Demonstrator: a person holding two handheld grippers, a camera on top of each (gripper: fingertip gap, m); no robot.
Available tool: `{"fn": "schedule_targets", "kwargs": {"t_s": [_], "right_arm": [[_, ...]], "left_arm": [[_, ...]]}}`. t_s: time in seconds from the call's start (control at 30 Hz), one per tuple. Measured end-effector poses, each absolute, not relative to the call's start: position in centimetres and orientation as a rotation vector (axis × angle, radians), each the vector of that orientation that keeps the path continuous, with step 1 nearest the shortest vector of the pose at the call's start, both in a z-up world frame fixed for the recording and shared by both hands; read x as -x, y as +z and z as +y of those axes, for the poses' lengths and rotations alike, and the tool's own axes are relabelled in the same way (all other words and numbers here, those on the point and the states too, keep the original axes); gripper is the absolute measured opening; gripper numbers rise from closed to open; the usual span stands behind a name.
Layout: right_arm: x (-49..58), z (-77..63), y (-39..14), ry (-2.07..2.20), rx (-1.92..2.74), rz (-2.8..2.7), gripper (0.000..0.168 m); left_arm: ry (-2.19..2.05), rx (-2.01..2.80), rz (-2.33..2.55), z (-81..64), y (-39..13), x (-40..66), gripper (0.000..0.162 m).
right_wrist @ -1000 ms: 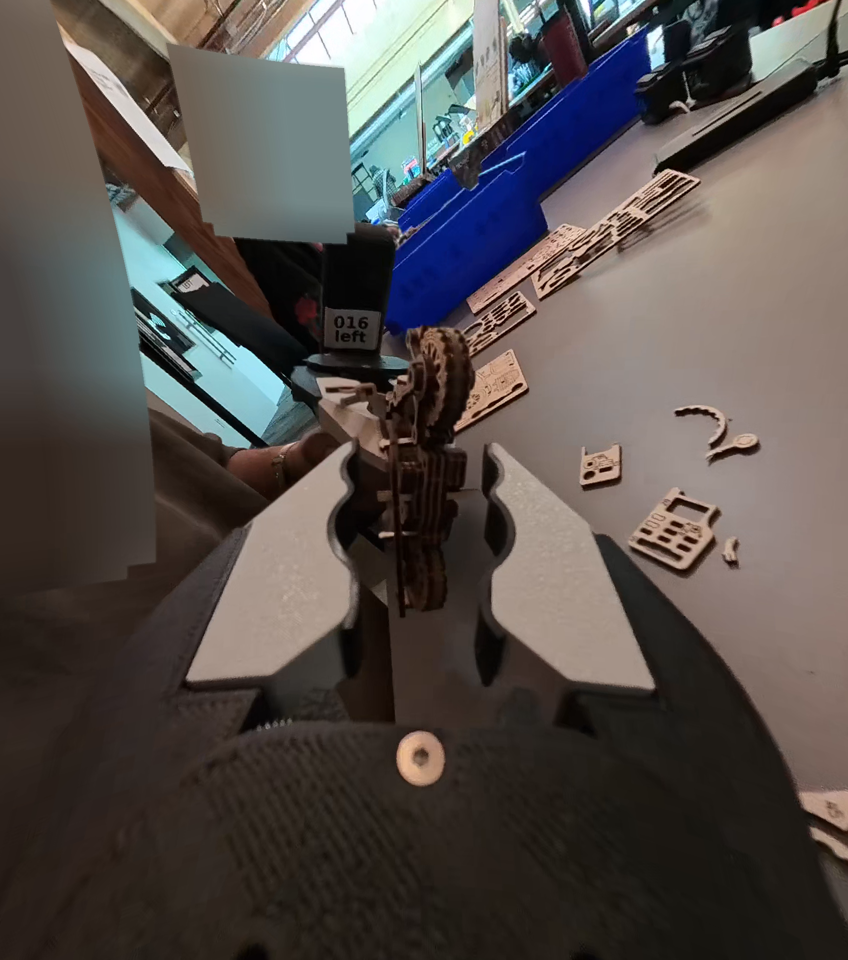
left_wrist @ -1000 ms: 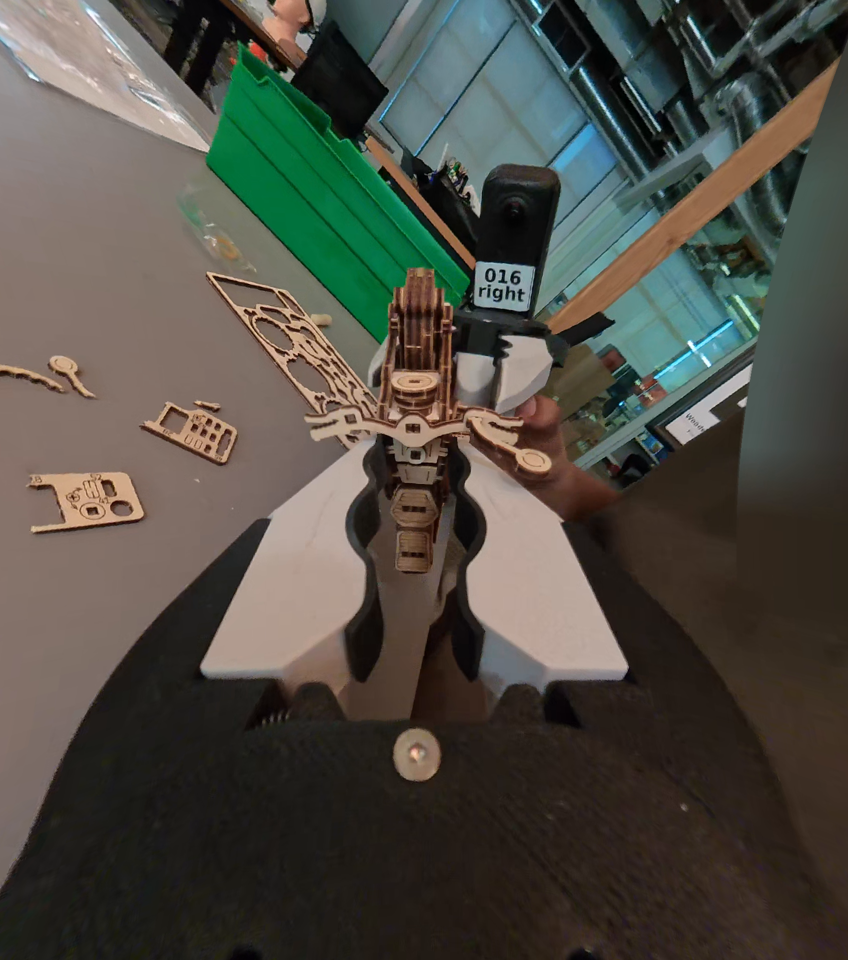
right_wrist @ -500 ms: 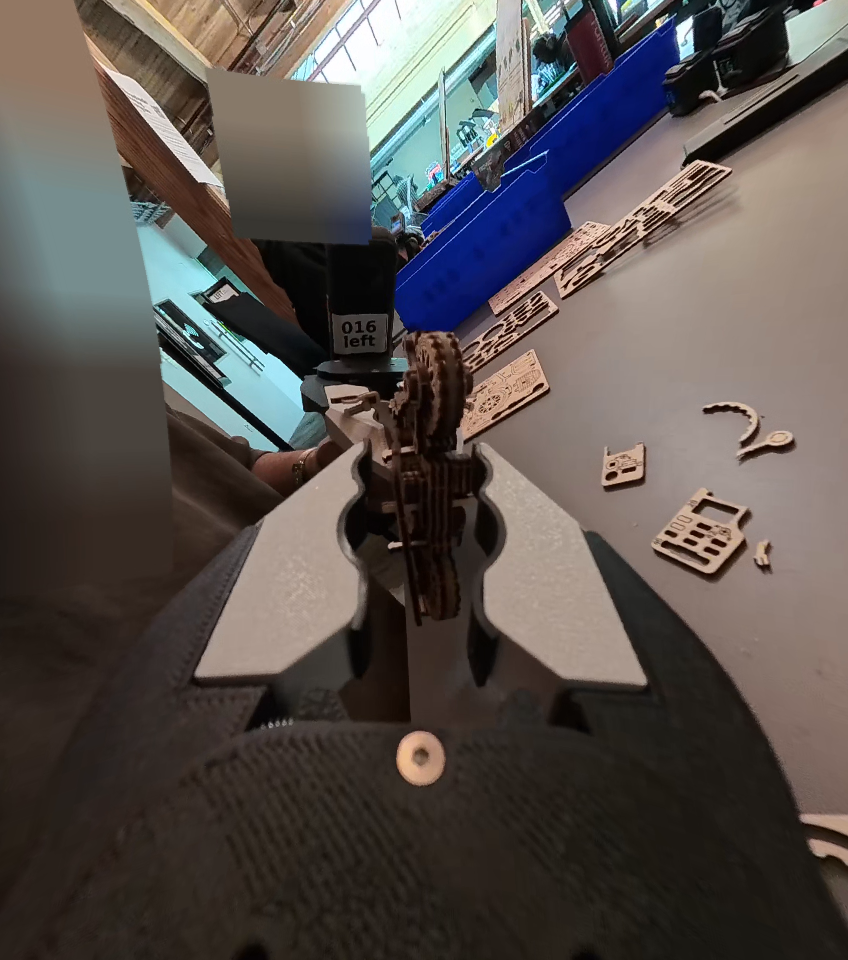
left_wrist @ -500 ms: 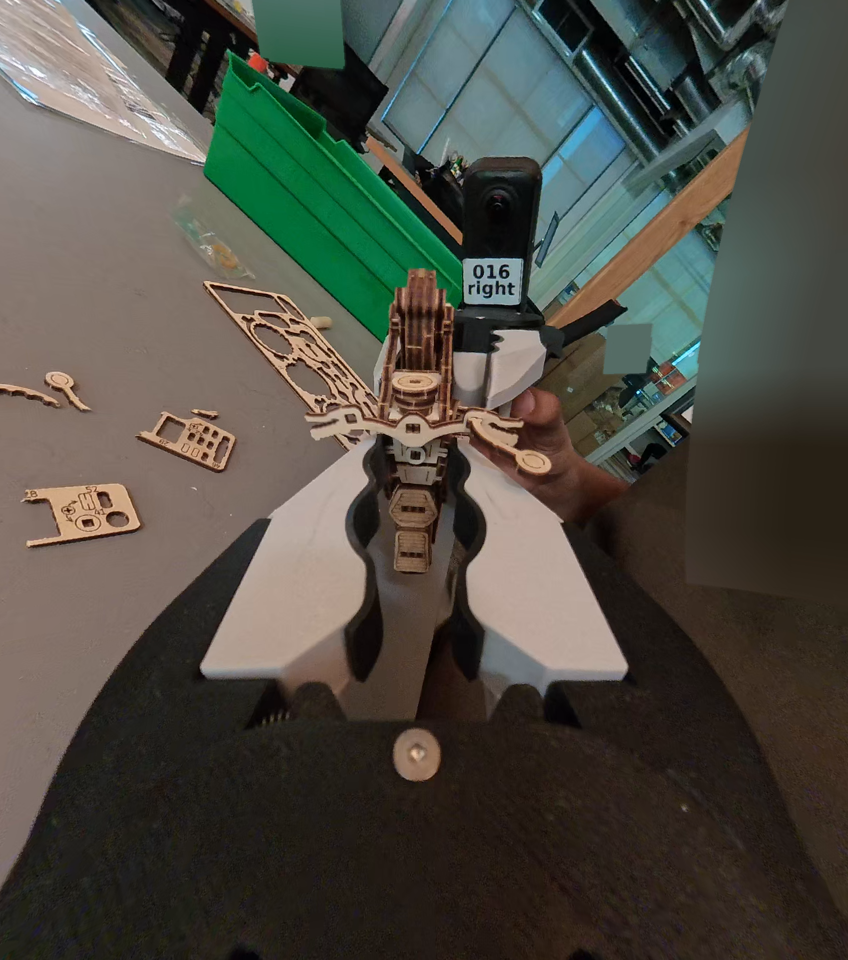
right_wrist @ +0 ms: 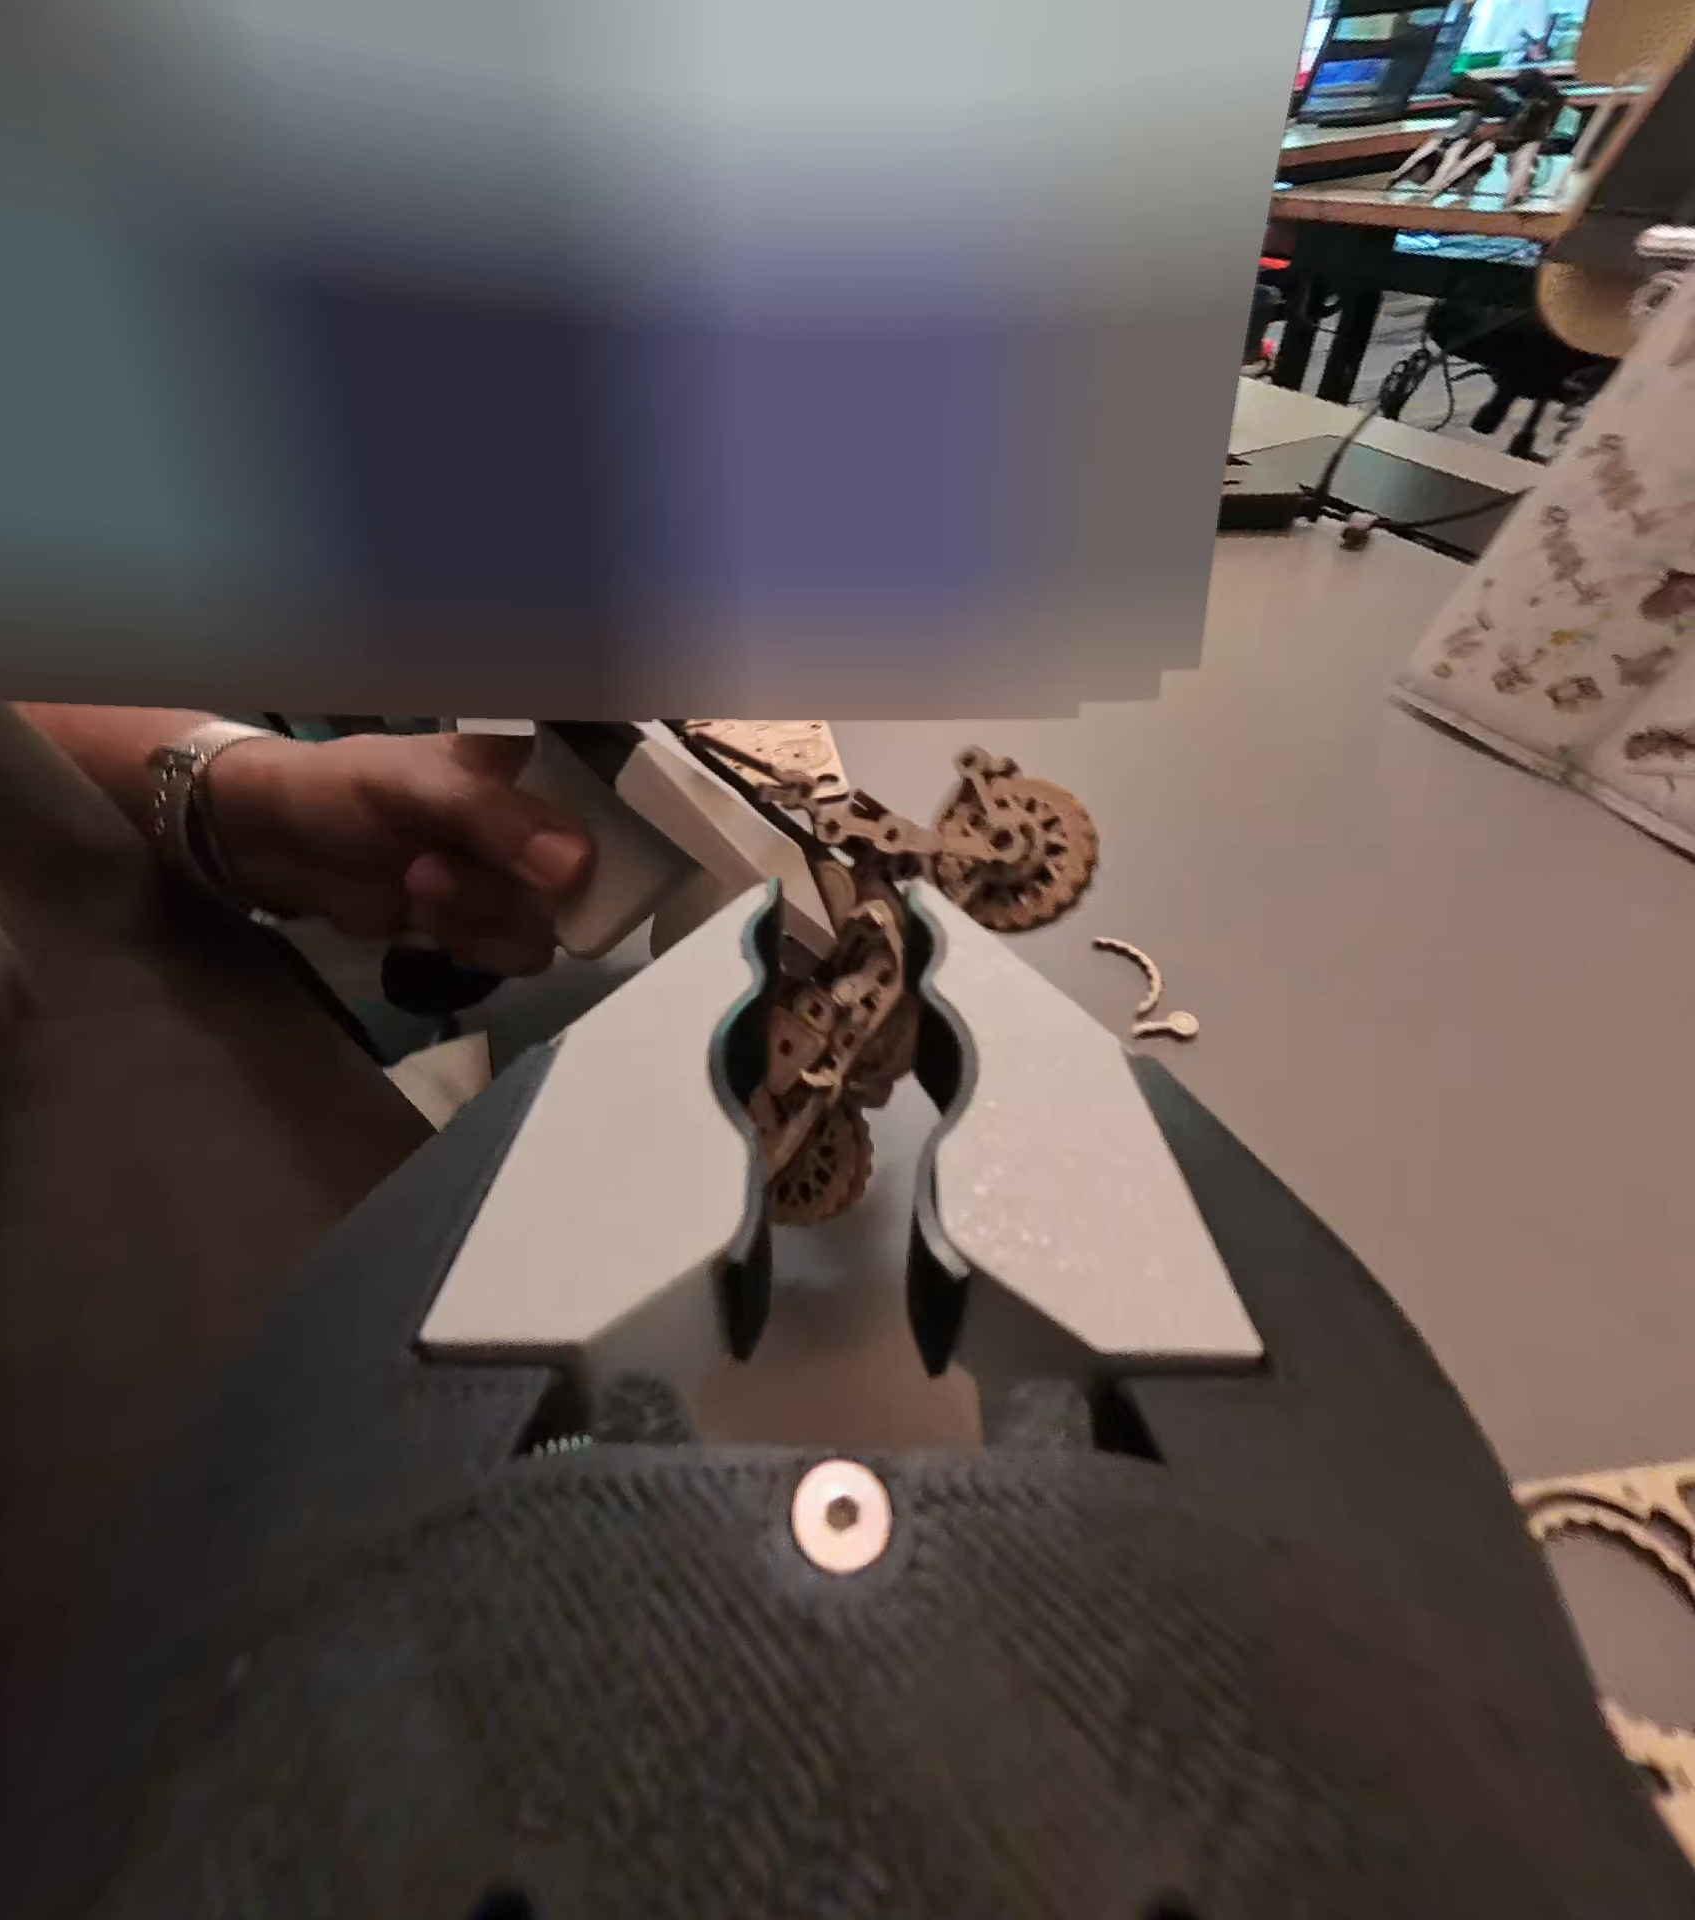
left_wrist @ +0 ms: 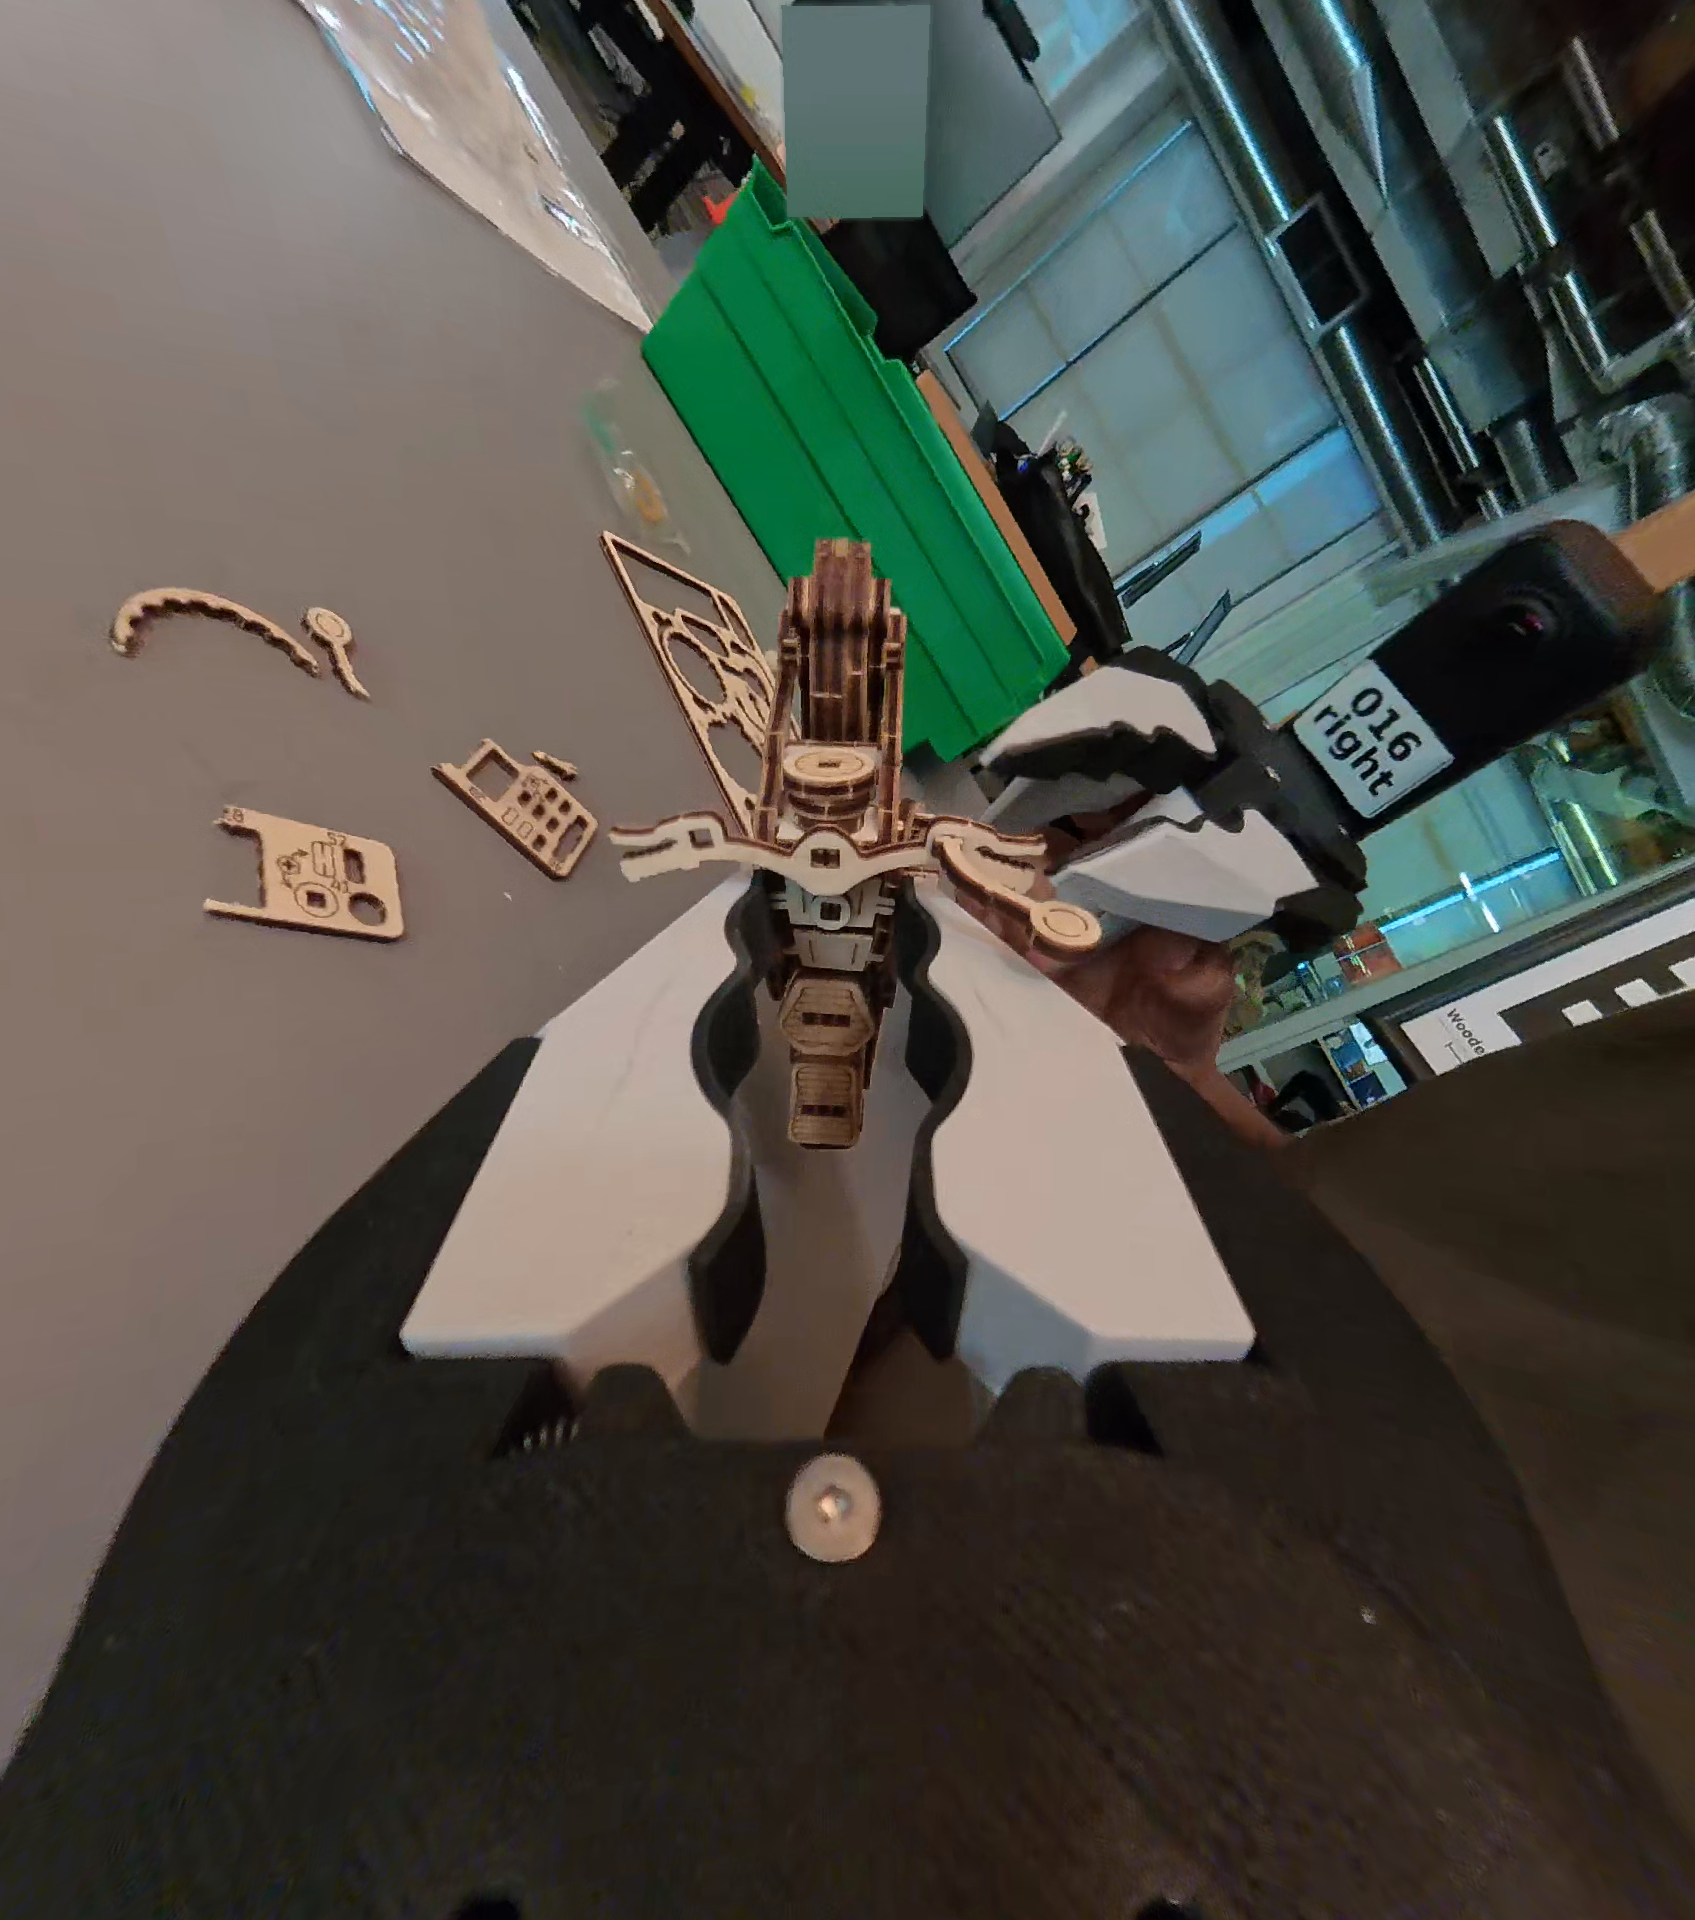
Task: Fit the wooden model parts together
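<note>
wooden model clamped by the left gripper

wooden motorcycle model (left_wrist: 830, 831) sat above the grey table (left_wrist: 147, 364), clenched in the left gripper (left_wrist: 827, 935). right gripper (right_wrist: 838, 935) flanked it, grip unclear. green bin (left_wrist: 822, 457) stood behind, contents hidden.

My left gripper (left_wrist: 827, 914) is filled by the wooden motorcycle model (left_wrist: 830, 831), whose handlebar juts out to both sides past my fingertips. My right gripper (left_wrist: 1123, 821) crowds in just beside the handlebar's right end, so that side is tight. To the left the grey table (left_wrist: 147, 364) lies open, with only flat cut-out pieces (left_wrist: 308, 873) and a curved strip (left_wrist: 199, 618) on it. The green bin (left_wrist: 822, 457) walls off the far edge
</note>
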State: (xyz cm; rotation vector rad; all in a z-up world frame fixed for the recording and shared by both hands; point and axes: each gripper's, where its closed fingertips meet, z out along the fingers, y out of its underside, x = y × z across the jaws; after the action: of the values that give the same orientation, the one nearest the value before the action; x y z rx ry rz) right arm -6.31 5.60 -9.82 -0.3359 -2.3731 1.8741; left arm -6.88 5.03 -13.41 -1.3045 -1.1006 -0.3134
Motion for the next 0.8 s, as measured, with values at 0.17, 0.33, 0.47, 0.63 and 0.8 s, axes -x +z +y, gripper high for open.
{"fn": "schedule_targets", "kwargs": {"t_s": [0.17, 0.33, 0.47, 0.63, 0.8], "right_arm": [[6.0, 5.1, -10.7, 1.756, 0.268, -2.414, 0.011], [6.0, 5.3, -11.3, 1.683, 0.24, -2.433, 0.007], [6.0, 5.5, -11.5, 1.671, 0.225, -2.445, 0.008], [5.5, 5.5, -11.4, 1.725, 0.21, -2.475, 0.005], [5.4, 5.5, -11.5, 1.713, 0.194, -2.487, 0.004]], "left_arm": [[-0.338, 1.313, -1.099, 5.1, -13.6, 6.5, 0.021], [-0.362, 1.331, -1.079, 5.4, -13.6, 6.0, 0.021], [-0.374, 1.341, -1.064, 5.6, -13.5, 5.8, 0.021], [-0.387, 1.365, -1.049, 6.0, -13.7, 5.4, 0.021], [-0.412, 1.354, -1.044, 6.1, -13.6, 5.3, 0.02]]}}
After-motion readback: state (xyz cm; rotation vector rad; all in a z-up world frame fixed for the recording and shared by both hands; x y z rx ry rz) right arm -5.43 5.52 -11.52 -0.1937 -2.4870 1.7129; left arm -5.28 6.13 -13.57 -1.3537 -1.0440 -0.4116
